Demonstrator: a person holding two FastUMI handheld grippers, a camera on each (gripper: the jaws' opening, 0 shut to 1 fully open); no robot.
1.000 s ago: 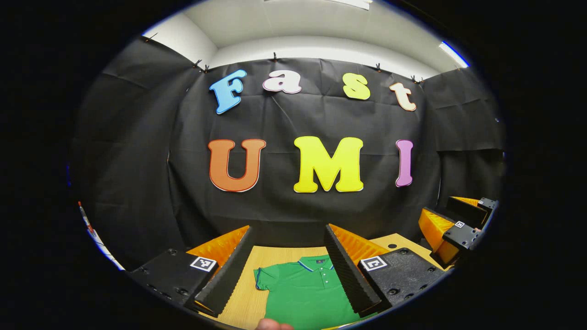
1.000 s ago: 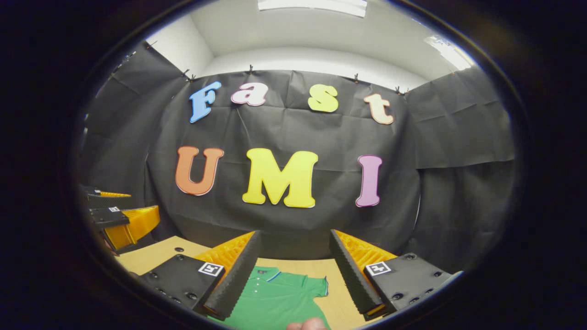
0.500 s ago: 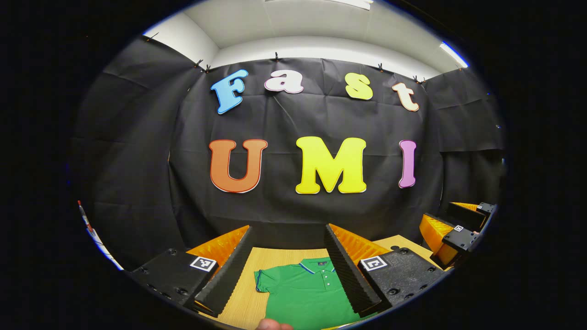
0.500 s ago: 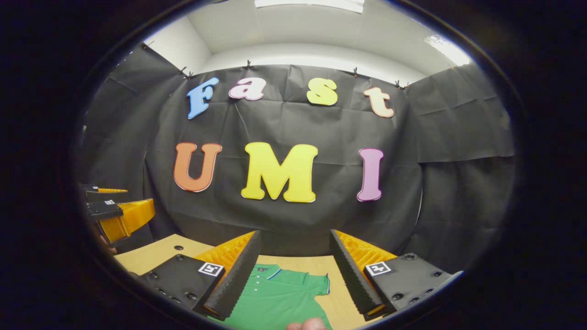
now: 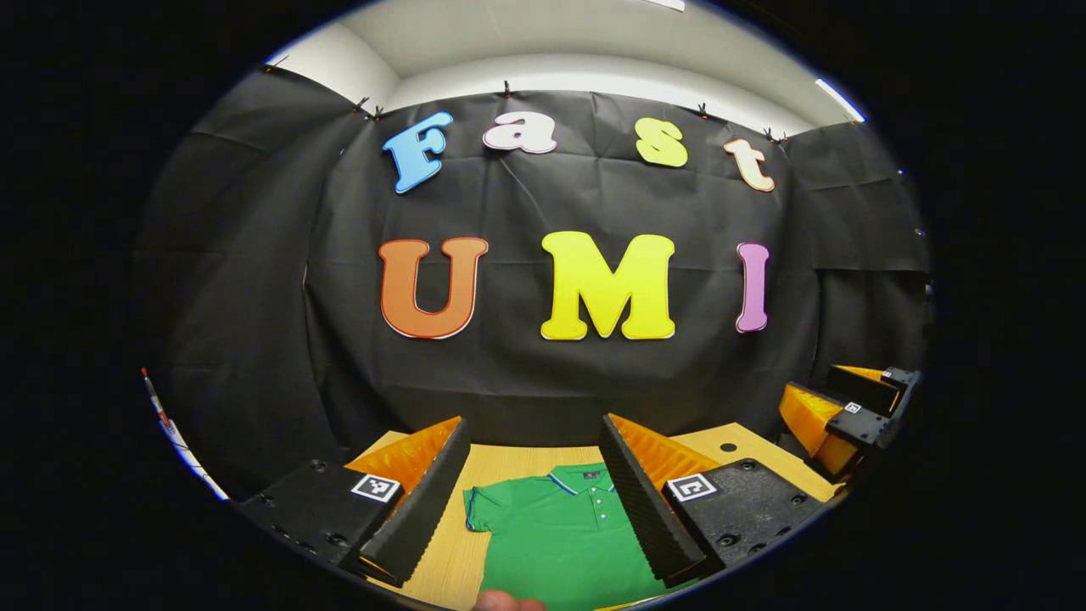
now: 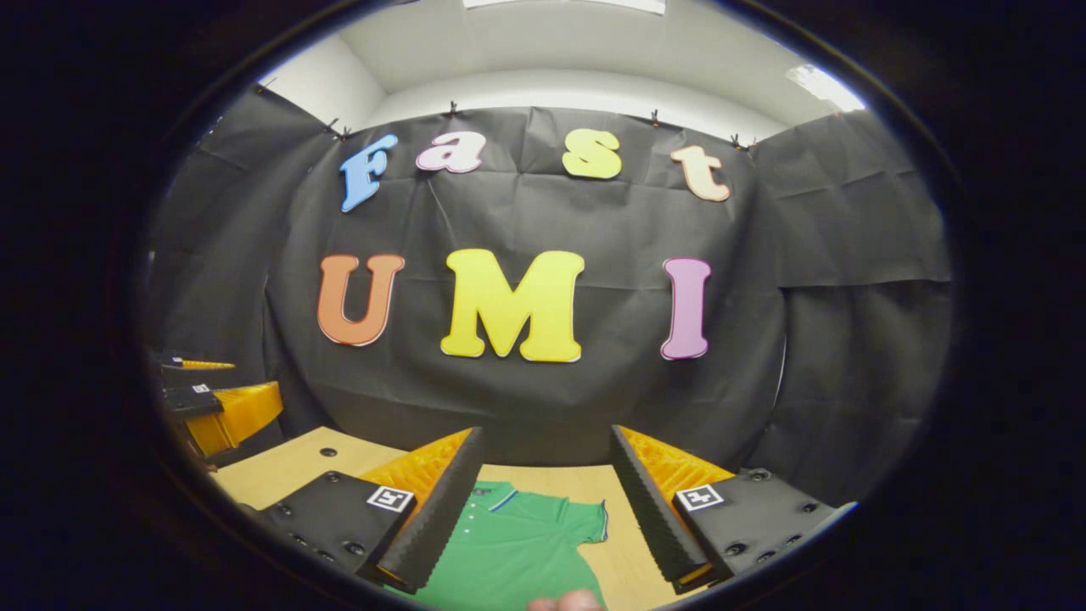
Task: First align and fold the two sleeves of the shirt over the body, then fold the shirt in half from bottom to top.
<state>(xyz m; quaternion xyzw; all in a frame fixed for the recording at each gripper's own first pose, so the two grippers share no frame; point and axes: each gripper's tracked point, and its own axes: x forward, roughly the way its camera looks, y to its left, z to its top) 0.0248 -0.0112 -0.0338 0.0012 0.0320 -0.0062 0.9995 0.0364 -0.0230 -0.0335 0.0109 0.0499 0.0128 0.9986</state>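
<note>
A green polo shirt lies flat on the wooden table, collar toward the wall, with its left sleeve spread out. In the right gripper view the same shirt shows its right sleeve spread on the table. My left gripper hangs open above the shirt with nothing between its fingers. My right gripper is open too, held above the shirt's right half. The right gripper also shows at the right edge of the left gripper view, and the left gripper at the left edge of the right gripper view.
The black cloth wall stands just behind the table's far edge. Small round holes mark the tabletop near the back corners. A fingertip shows at the bottom of each view.
Both grippers have tilted slightly downward, so the wall sits higher in each view and more of the shirt and table shows. Both stay open.
</note>
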